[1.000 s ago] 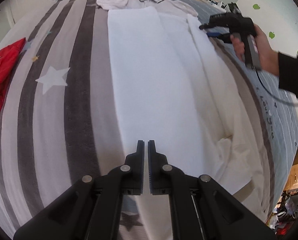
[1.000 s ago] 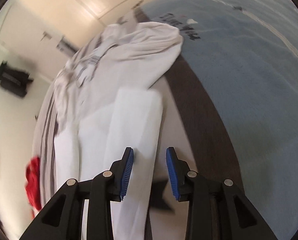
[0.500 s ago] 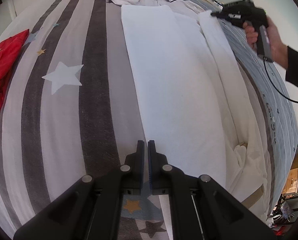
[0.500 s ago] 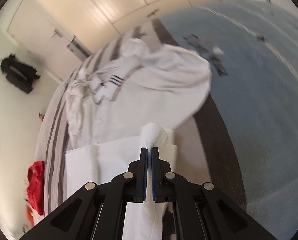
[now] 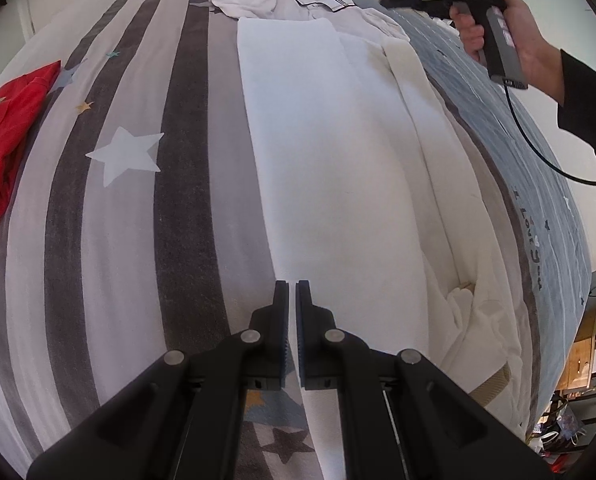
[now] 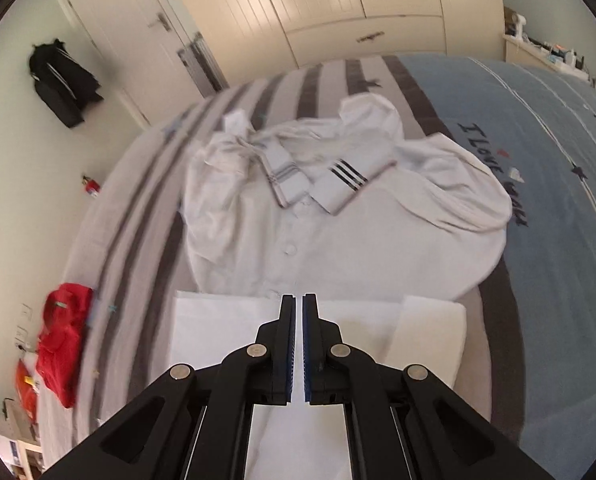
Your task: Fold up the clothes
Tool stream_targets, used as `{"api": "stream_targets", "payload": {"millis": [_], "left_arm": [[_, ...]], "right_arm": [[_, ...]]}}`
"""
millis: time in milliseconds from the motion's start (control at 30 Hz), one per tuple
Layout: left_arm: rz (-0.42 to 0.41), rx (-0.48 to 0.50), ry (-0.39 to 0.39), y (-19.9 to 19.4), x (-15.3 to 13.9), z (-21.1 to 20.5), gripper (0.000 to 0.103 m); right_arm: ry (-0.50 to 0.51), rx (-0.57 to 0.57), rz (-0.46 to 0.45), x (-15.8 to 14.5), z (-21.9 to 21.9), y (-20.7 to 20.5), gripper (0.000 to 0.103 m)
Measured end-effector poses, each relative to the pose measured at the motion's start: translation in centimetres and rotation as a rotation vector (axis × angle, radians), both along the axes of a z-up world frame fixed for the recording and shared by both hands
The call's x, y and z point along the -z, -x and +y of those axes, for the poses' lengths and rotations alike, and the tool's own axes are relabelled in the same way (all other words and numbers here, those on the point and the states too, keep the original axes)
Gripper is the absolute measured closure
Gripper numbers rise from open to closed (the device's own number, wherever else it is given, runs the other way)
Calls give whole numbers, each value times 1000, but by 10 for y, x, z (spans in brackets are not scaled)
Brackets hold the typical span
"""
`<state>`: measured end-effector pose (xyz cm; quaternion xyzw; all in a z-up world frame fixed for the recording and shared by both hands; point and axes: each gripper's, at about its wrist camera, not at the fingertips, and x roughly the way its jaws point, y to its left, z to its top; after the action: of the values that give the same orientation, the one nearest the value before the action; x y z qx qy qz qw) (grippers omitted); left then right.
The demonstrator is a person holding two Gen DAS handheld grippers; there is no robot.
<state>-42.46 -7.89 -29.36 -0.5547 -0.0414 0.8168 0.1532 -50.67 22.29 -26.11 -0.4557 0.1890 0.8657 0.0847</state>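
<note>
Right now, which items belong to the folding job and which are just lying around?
In the job:
- long white garment, laid flat along the bed
- left tongs, closed at its near end
- right tongs, closed above its far end

Lying about:
- white collared shirt, crumpled beyond it
- red garment at the bed's edge
- striped star bedcover

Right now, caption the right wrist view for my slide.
Shut right gripper above folded white trousers, collared white shirt beyond.
</note>
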Motion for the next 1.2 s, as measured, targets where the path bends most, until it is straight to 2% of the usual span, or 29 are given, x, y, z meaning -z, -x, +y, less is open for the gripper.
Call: {"api": "stream_targets", "payload": {"millis": [67,133,233,300,500,567,600,633,700,1000,1200], "left_arm": [[9,6,4,-4,-1,0,101],[16,4,9,-7,0,-2,101],[12,-14,-1,-8,3,-7,101],[10,-22,-7,-8,4,-11,101],[4,-20,-3,-8,5,-16,101],[2,-19,1,5,0,-11,101],[1,-20,2,3,-5,-8,101],[0,-24,2,-4,-8,-8,101],[-2,-33,-1,-4,-7,-10,101],[3,-83,-13,-26,-12,-23,101],[4,-86,-4,-37,-15,-31,101]], "right_arm": [[-8,33,-15,5,11,-11,91],[-2,103,-32,16,33,-28,77],[27,201,-68,36,61,-49,77],[61,225,-93,51,72,-55,77],[90,185,-111,73,71,-52,77],[93,166,-120,78,68,-45,77],[96,155,-128,81,67,-41,78],[90,147,-143,83,66,-37,86],[79,132,-145,80,63,-34,98],[74,55,-35,29,27,-21,99],[60,-24,-47,22,-16,13,99]]}}
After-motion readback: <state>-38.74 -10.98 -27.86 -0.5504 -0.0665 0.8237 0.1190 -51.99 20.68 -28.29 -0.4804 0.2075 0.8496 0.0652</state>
